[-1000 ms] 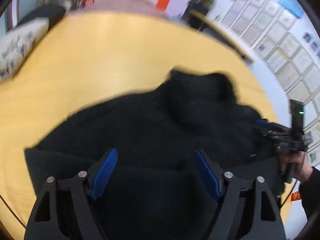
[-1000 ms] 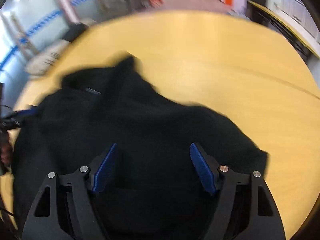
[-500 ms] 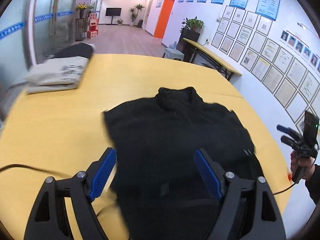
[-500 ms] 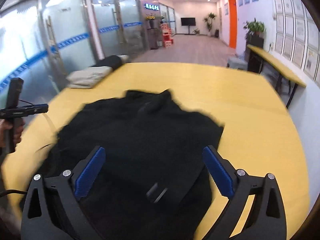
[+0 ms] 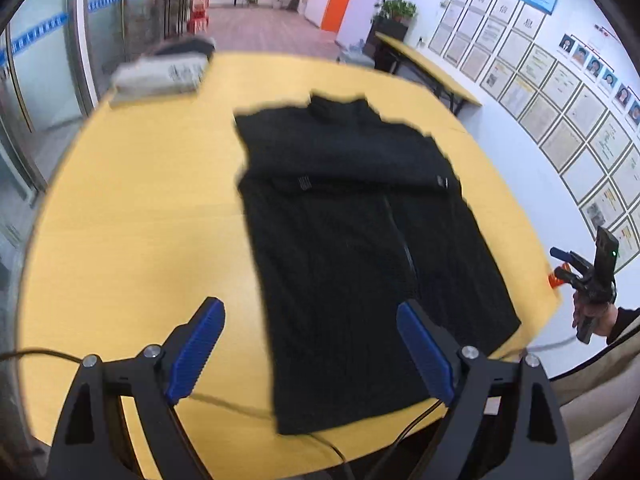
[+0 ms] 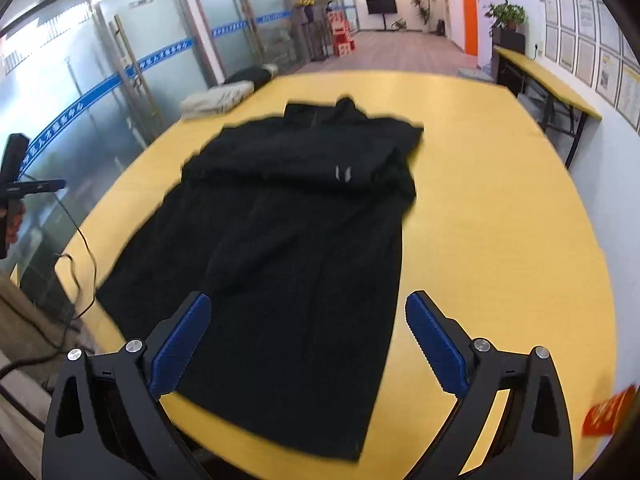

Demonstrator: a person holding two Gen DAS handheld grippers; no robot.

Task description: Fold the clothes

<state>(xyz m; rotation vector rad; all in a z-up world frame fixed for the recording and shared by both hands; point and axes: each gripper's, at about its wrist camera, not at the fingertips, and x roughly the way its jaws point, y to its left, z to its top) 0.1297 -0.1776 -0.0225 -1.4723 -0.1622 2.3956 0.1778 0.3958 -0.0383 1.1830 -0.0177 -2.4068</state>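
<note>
A black zip-up jacket [image 5: 360, 240] [image 6: 300, 240] lies flat on the round yellow table [image 5: 140, 220] [image 6: 500, 220], collar at the far end, hem toward me, sleeves folded across the chest. My left gripper [image 5: 308, 306] hovers above the hem's left part, its jaws opening with nothing between them. Over the hem's right part my right gripper [image 6: 308, 299] stands open and empty. Each gripper also shows in the other's view, held off the table's edge: the right gripper [image 5: 576, 268] and the left gripper [image 6: 56, 185].
A folded beige garment [image 5: 160, 76] [image 6: 216, 98] and a dark one behind it sit at the table's far left edge. A thin cable [image 5: 240, 404] [image 6: 80, 248] trails over the near edge. A red paper [image 6: 608, 416] lies at the near right. A side table [image 6: 548, 80] stands by the wall.
Both grippers have pulled back and up from the jacket, which now lies flat and in full view. The right jaws have spread wider.
</note>
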